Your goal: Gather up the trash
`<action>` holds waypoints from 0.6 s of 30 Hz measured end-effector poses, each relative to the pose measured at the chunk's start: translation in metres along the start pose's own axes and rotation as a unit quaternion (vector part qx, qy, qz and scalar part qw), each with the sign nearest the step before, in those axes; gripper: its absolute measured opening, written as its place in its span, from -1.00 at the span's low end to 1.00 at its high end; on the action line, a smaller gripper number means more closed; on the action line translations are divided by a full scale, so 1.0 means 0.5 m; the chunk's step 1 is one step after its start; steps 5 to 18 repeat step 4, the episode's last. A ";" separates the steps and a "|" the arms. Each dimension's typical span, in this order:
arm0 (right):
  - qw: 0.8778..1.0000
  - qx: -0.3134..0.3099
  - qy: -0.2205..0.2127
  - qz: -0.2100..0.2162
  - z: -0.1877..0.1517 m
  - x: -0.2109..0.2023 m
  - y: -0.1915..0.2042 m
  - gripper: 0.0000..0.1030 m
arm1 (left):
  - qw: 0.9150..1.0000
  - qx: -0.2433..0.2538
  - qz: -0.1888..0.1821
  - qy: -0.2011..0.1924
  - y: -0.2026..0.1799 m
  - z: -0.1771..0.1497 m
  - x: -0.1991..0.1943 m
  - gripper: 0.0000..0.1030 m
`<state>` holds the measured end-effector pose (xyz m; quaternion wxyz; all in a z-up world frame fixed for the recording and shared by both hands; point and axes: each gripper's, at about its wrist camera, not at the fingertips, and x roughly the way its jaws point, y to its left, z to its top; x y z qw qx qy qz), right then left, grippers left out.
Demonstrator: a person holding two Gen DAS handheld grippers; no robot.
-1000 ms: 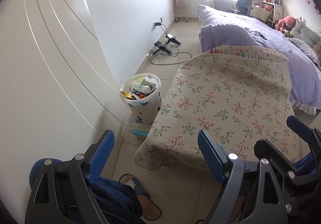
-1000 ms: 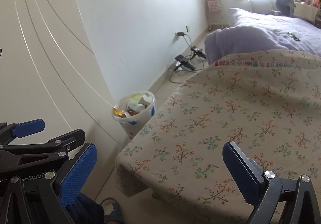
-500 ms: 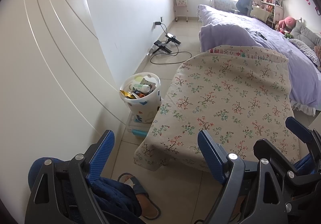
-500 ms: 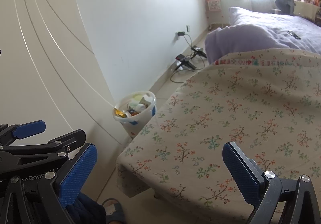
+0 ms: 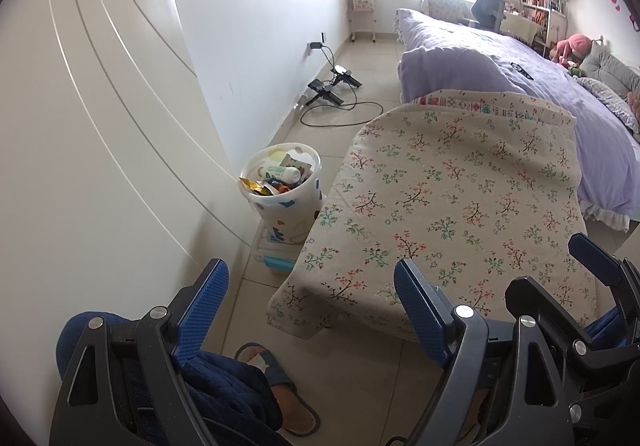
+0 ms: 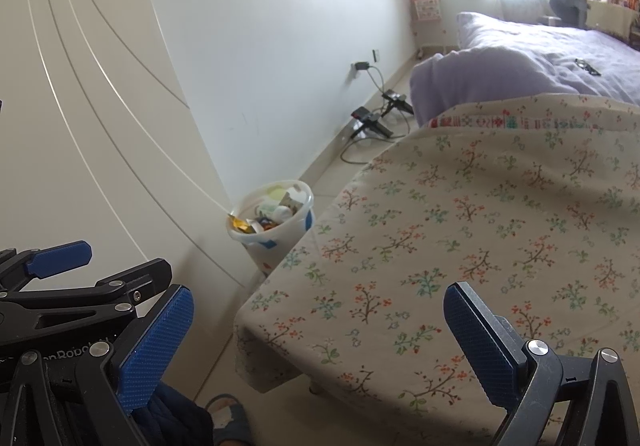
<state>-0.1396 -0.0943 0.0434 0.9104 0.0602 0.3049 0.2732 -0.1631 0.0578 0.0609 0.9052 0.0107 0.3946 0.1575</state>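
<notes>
A white trash bin (image 5: pixel 285 195) with blue spots stands on the floor between the white wall and a table, full of wrappers and a bottle; it also shows in the right wrist view (image 6: pixel 276 224). My left gripper (image 5: pixel 310 304) is open and empty, held over the floor short of the bin. My right gripper (image 6: pixel 318 330) is open and empty above the near corner of the table; it also shows at the right edge of the left wrist view (image 5: pixel 592 258).
A table with a floral cloth (image 5: pixel 452 206) (image 6: pixel 480 238) stands to the right of the bin. A clear box with a blue lid (image 5: pixel 276 252) sits under the bin. Cables and chargers (image 5: pixel 332 90) lie by the wall. A purple bed (image 5: pixel 520 74) lies behind. The person's slippered foot (image 5: pixel 276 378) is below.
Both views have shifted only slightly; the grippers stay open and empty, and the bin sits in nearly the same place.
</notes>
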 end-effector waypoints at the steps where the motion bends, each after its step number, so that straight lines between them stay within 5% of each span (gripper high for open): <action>1: 1.000 0.000 0.000 0.000 -0.001 0.000 0.000 1.00 | 1.000 0.000 0.000 0.001 0.000 0.000 0.000 0.69; 18: 1.000 0.001 0.001 0.001 -0.001 0.002 0.000 1.00 | 1.000 -0.001 -0.001 0.001 0.001 0.000 0.000 0.69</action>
